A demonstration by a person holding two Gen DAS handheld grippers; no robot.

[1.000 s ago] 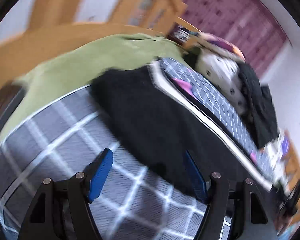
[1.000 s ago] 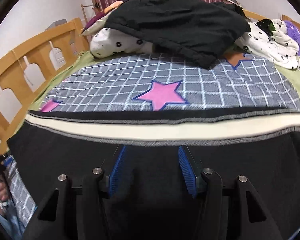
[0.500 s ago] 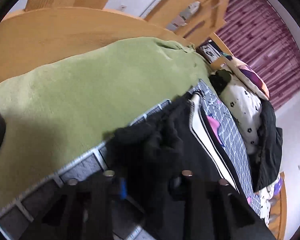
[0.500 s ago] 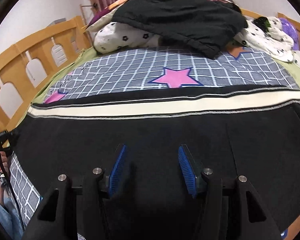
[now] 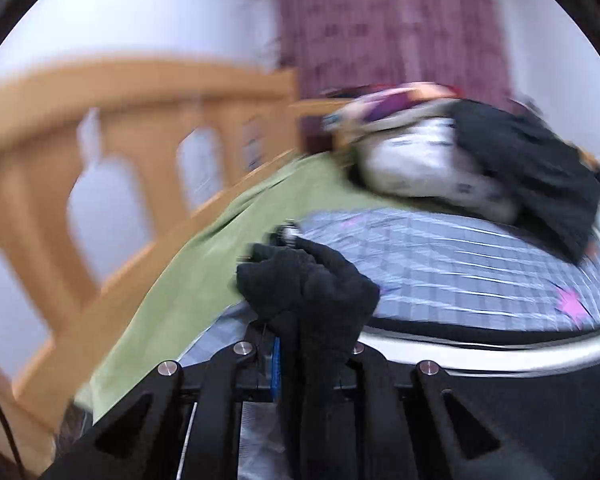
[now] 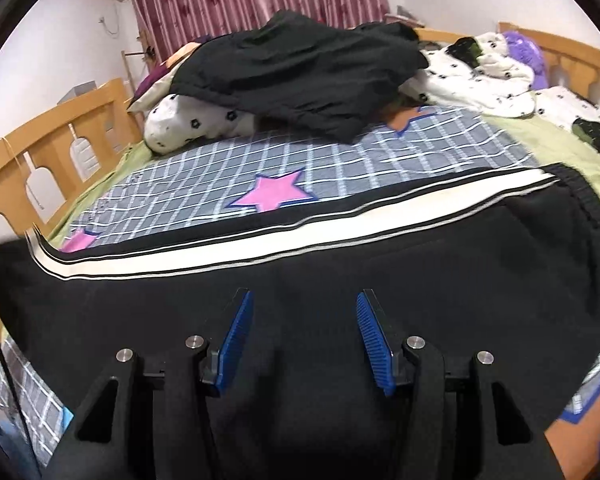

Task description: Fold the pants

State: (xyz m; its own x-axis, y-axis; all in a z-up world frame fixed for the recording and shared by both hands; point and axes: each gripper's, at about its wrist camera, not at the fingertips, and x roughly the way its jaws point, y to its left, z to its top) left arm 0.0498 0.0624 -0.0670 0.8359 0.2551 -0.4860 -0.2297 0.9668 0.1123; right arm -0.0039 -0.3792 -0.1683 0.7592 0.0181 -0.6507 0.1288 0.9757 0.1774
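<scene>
The black pants (image 6: 420,280) with a white side stripe (image 6: 300,232) lie spread across the bed, stripe along the far edge. My right gripper (image 6: 305,320) is open and hovers just over the black cloth, holding nothing. In the blurred left wrist view my left gripper (image 5: 312,344) is shut on a bunched end of the pants (image 5: 308,284), which bulges up between the fingers. The white stripe (image 5: 500,350) runs off to the right.
The bed has a grey checked cover with pink stars (image 6: 276,194) over a green sheet (image 5: 204,280). A wooden rail (image 6: 60,136) runs along the left. Pillows and a black garment (image 6: 300,76) are heaped at the head, spotted bedding (image 6: 480,76) to the right.
My left gripper closed on the end of the pants and swung with it; its view now faces the head of the bed. The right gripper stayed open and rose slightly above the cloth.
</scene>
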